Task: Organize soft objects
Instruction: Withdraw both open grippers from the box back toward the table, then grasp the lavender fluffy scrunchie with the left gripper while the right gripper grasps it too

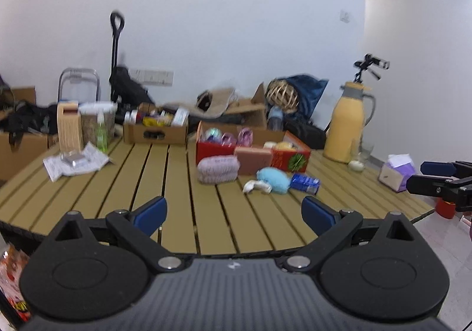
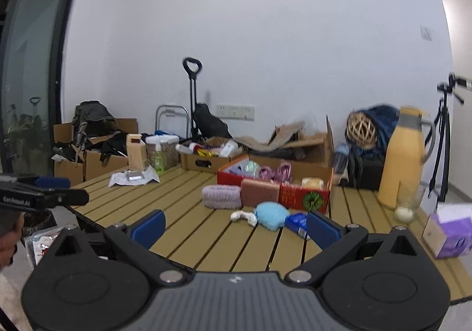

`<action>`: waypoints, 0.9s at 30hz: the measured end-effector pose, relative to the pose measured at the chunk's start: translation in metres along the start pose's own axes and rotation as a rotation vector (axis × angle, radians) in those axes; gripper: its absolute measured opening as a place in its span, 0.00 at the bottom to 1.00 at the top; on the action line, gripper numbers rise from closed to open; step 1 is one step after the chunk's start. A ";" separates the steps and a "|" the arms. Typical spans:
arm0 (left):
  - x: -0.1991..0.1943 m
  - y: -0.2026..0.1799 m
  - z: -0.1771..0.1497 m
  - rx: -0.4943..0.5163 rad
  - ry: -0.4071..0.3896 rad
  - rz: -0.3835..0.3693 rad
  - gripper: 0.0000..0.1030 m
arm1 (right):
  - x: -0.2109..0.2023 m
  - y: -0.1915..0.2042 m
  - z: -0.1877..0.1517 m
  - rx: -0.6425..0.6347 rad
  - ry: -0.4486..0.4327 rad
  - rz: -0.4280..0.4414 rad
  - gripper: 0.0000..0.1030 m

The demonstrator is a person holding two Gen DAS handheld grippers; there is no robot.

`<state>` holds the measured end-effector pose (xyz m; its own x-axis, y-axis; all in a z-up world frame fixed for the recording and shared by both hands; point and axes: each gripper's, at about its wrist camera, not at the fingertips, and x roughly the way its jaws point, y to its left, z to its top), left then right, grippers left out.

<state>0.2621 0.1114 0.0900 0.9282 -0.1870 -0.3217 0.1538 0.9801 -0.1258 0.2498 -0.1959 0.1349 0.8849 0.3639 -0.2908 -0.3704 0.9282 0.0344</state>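
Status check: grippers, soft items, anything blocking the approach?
Left gripper and right gripper open, empty. Blue plush, lilac knit roll loose before red box. Blue packet beside plush; approach clear.

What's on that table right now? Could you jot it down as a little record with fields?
surface: slatted table
container: red box, open, with small things inside
in front of the box: lilac knit roll, pink block, blue plush, blue packet
right side: yellow jug, tissue box
left side: papers, green bottle
left gripper: fingers wide apart, holding nothing
right gripper: fingers wide apart, holding nothing
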 end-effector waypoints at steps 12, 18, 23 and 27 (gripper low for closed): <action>0.121 0.035 0.018 -0.088 0.094 0.041 0.92 | 0.132 -0.034 -0.003 0.087 0.109 -0.012 0.95; 0.185 0.049 0.034 -0.134 0.133 0.029 0.81 | 0.193 -0.049 0.009 0.123 0.139 0.017 0.87; 0.242 0.059 0.048 -0.169 0.145 0.024 0.69 | 0.257 -0.055 0.014 0.177 0.179 0.082 0.76; 0.281 0.068 0.059 -0.200 0.146 0.021 0.67 | 0.314 -0.053 0.016 0.216 0.222 0.145 0.72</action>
<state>0.5537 0.1292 0.0464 0.8694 -0.1883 -0.4568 0.0508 0.9537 -0.2964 0.5523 -0.1299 0.0567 0.7353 0.4896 -0.4686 -0.3985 0.8717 0.2853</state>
